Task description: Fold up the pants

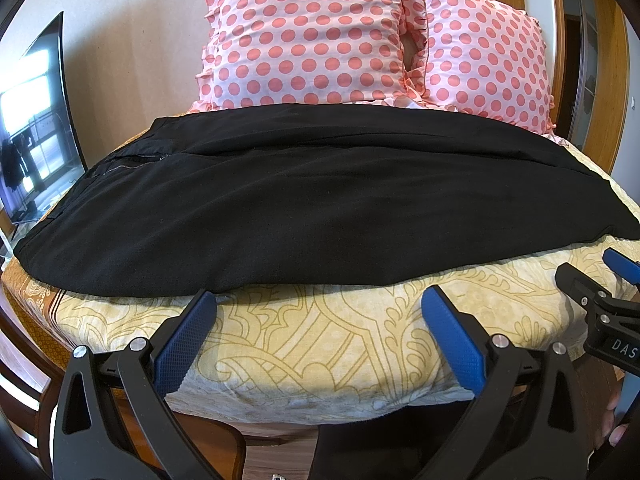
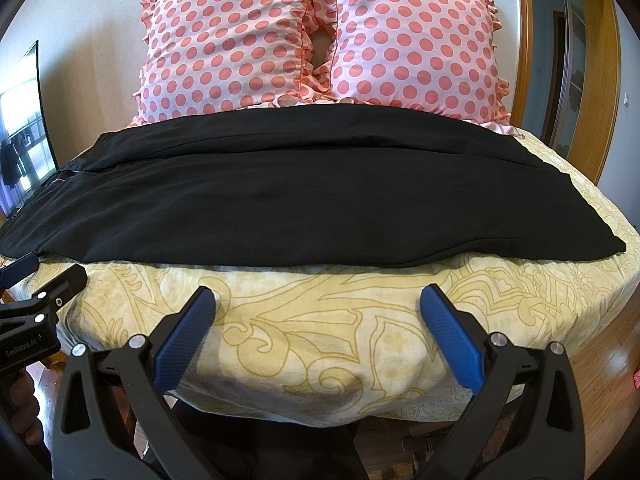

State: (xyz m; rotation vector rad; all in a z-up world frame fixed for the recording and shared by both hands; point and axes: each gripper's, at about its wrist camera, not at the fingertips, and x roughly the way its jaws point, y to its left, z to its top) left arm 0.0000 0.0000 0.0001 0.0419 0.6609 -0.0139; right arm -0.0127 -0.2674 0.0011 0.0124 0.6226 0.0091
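Black pants (image 1: 304,200) lie flat across the bed, waist and zipper (image 1: 132,166) at the left, leg hems at the right; they also show in the right wrist view (image 2: 304,200). My left gripper (image 1: 320,300) is open and empty, its left blue fingertip (image 1: 204,304) just at the pants' near edge. My right gripper (image 2: 318,300) is open and empty, a short way in front of the pants' near edge. The right gripper also shows at the right edge of the left wrist view (image 1: 600,280), and the left gripper at the left edge of the right wrist view (image 2: 32,280).
The bed has a yellow patterned cover (image 1: 320,344) with a rounded front edge. Two pink polka-dot pillows (image 1: 312,36) (image 1: 488,60) stand behind the pants. A TV screen (image 1: 36,120) stands at the left. A wooden door frame (image 2: 600,80) is at the right.
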